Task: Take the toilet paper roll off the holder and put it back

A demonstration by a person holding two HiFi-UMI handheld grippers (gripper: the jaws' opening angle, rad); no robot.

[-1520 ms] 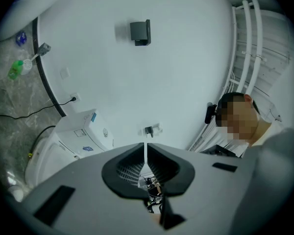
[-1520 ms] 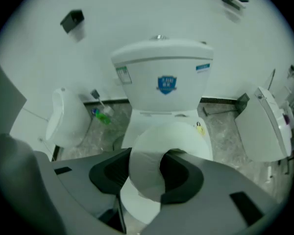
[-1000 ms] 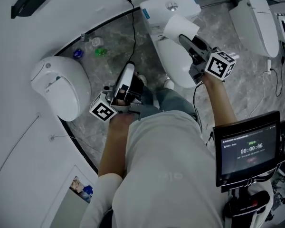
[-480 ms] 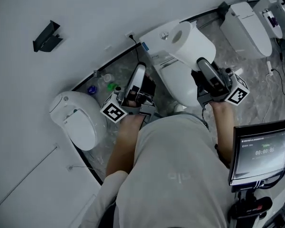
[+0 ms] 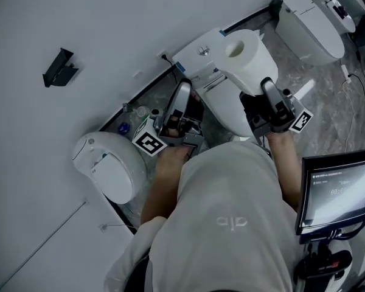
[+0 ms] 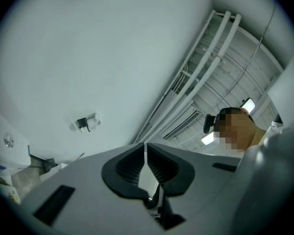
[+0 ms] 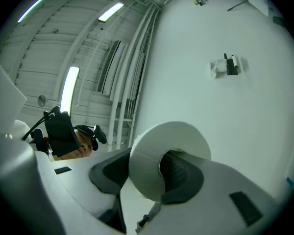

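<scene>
White toilet paper roll (image 5: 246, 56) clamped in right gripper (image 7: 148, 173), upper centre | left gripper (image 6: 146, 153) jaws together, empty | black wall holder (image 5: 58, 67) upper left, well apart, plain wall between.

Toilet paper roll (image 5: 246, 56) partly behind fingers (image 5: 268, 91)

Bare wall (image 5: 109, 29) open around holder (image 5: 59, 69); toilet tank (image 5: 194, 58) below roll (image 5: 246, 59); second toilet (image 5: 106, 166) low left.
</scene>
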